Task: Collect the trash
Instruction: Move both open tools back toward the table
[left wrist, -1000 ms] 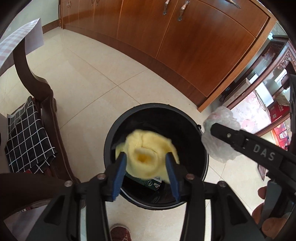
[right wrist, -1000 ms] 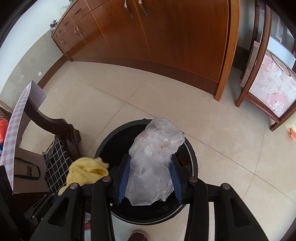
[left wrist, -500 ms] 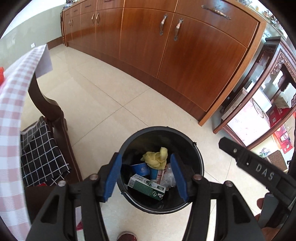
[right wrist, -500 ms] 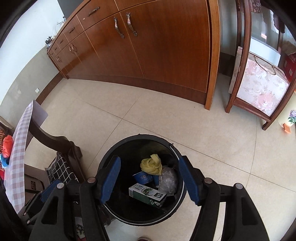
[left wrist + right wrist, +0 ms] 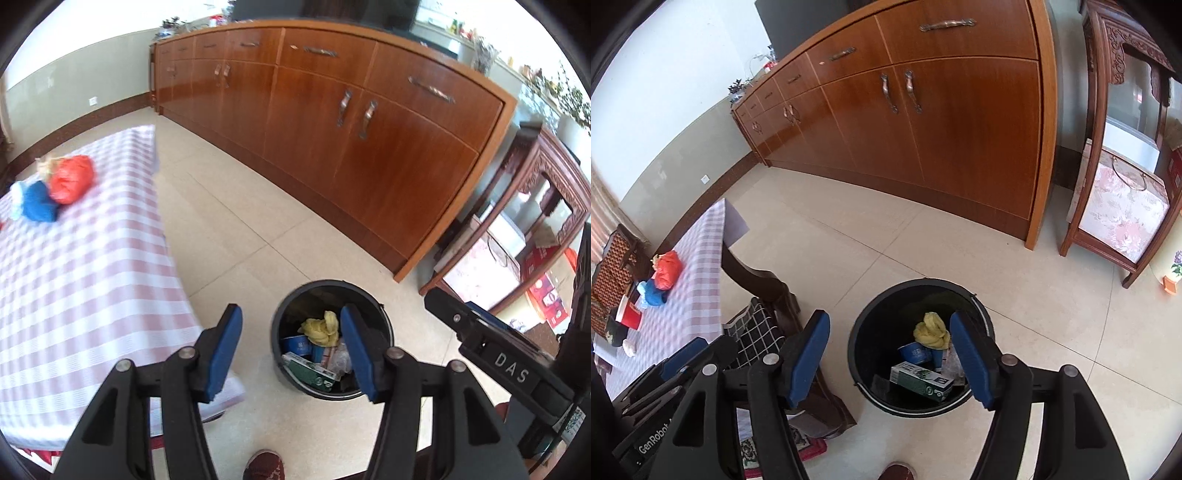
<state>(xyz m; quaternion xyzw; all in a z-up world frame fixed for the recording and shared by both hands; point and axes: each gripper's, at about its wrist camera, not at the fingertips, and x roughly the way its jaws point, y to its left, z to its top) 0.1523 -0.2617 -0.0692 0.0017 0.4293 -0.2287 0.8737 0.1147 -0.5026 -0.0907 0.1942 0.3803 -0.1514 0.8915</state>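
A black trash bin (image 5: 291,306) stands on the tiled floor; it also shows in the right wrist view (image 5: 871,332). Inside lie a yellow cloth wad (image 5: 321,328), a green box (image 5: 308,371), a blue cup (image 5: 916,352) and a clear plastic bag (image 5: 340,360). My left gripper (image 5: 291,349) is open and empty, high above the bin. My right gripper (image 5: 892,356) is open and empty, also high above it. On the checked tablecloth (image 5: 74,266) lie a red bag (image 5: 70,179) and a blue wad (image 5: 38,203); the right wrist view shows them too, red bag (image 5: 668,269), blue wad (image 5: 652,291), with a red cup (image 5: 629,315).
A long wooden cabinet (image 5: 351,140) runs along the far wall. A dark chair with a checked cushion (image 5: 757,332) stands between table and bin. A carved wooden stand (image 5: 1123,206) is at the right. A shoe (image 5: 264,465) shows at the bottom edge.
Both grippers opened and dropped the yellow cloth and the plastic bag into the bin, then rose well above it. The tabletop has come into view.
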